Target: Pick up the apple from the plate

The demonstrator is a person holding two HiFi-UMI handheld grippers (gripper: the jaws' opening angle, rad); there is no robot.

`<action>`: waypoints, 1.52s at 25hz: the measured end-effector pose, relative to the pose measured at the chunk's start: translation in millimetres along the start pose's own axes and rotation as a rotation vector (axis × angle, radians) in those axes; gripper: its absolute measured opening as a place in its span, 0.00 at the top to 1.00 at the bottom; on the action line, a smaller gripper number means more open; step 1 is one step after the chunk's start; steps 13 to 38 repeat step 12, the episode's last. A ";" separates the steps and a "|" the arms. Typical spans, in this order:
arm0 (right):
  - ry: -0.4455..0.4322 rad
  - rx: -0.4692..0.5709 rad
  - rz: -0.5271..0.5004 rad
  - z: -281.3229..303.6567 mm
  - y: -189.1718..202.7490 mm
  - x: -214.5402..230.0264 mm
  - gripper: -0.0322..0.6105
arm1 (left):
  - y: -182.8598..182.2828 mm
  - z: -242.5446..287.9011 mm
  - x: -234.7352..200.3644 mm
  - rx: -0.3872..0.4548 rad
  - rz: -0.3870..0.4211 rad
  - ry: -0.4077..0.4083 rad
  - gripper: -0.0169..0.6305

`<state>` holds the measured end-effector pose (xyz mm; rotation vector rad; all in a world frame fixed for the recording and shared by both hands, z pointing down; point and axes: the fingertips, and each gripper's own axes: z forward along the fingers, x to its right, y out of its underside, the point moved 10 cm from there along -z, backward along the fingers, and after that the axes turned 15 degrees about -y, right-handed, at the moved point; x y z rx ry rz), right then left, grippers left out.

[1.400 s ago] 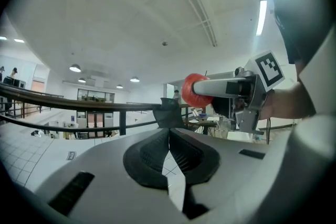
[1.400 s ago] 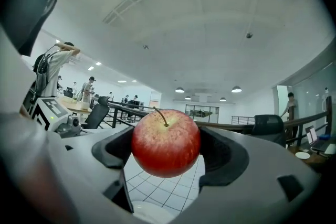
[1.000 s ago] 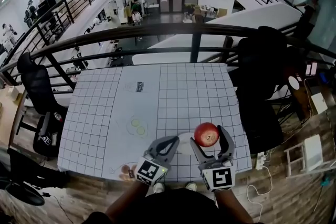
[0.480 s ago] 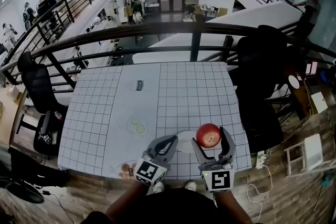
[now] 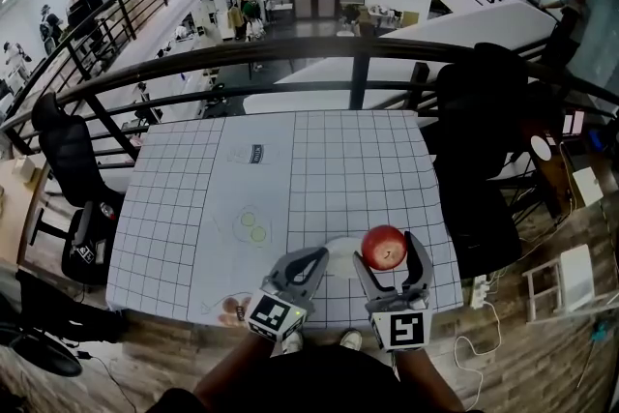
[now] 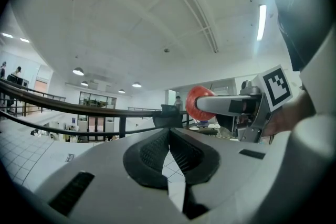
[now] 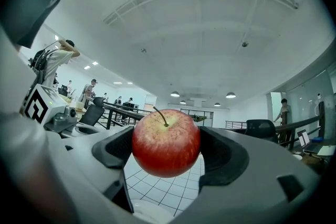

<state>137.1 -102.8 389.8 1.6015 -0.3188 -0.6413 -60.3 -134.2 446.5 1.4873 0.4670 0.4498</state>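
The right gripper holds the round red apple, one jaw pressed against each side of the fruit. In the right gripper view the apple sits upright between the dark jaw pads with its thin stem pointing up, its skin red with a yellowish patch around the stem. It hangs clear of the white round plate, whose rim shows below it, with grid squares visible in between. From the head view the plate lies on the white gridded surface near its front edge, between the two grippers and just left of the apple.

The left gripper sits beside the plate with its jaws closed together and nothing between them; in the left gripper view the ribbed pads meet at the tips, and the apple shows beyond them on the right.

Two small pale green round pieces lie farther left on the surface.
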 end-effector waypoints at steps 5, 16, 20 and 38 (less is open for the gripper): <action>0.014 0.007 0.027 -0.5 1.1 -0.8 0.32 | 1.3 -0.4 -0.3 0.024 0.011 -0.014 0.94; 0.017 0.004 0.023 -1.9 2.6 1.1 0.32 | -2.9 -1.1 -2.0 0.020 0.006 -0.033 0.94; 0.017 0.004 0.023 -1.9 2.6 1.1 0.32 | -2.9 -1.1 -2.0 0.020 0.006 -0.033 0.94; 0.017 0.004 0.023 -1.9 2.6 1.1 0.32 | -2.9 -1.1 -2.0 0.020 0.006 -0.033 0.94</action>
